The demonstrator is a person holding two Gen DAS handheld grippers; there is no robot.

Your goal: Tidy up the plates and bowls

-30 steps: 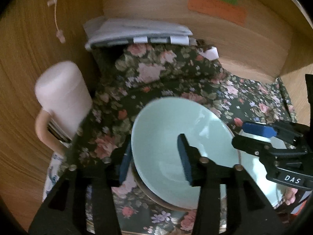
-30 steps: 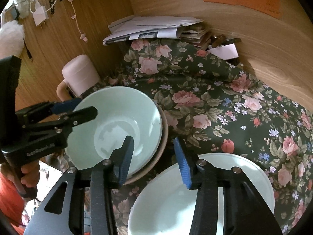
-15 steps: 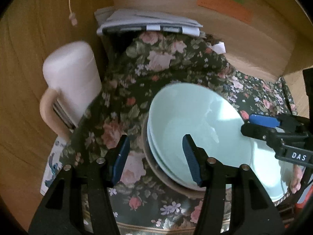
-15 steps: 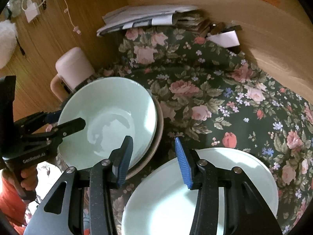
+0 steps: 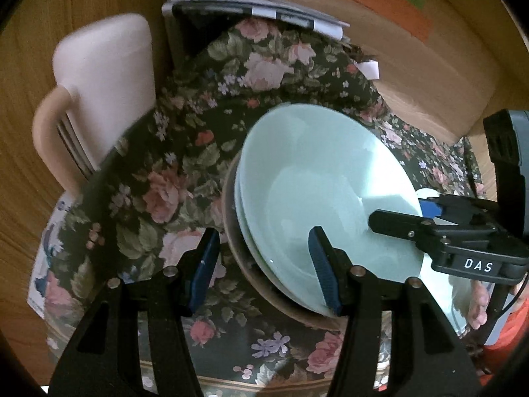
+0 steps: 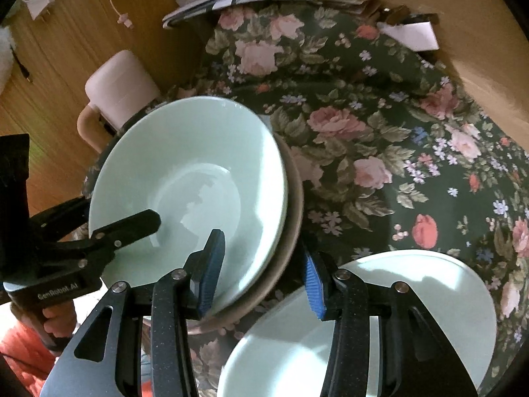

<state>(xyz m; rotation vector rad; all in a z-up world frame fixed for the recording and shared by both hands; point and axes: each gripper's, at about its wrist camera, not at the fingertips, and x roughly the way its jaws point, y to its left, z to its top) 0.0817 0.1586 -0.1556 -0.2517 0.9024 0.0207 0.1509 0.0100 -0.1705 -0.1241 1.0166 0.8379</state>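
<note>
Green bowls (image 5: 317, 192) nested between your gaping left tongs (image 5: 264, 268); right tongs (image 6: 261, 268) gaping too (empty); plate (image 6: 413, 304) below awaits stacking.

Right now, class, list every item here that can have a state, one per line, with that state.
Left hand-held gripper: open, straddling the bowl stack's rim.
Right hand-held gripper: open, straddling the opposite rim.
Mint bowl: upright, empty, nested on top.
Brown bowl: upright, bottom of stack.
Mint plate: flat on the floral cloth, empty.
Pink mug: closed top.
</note>
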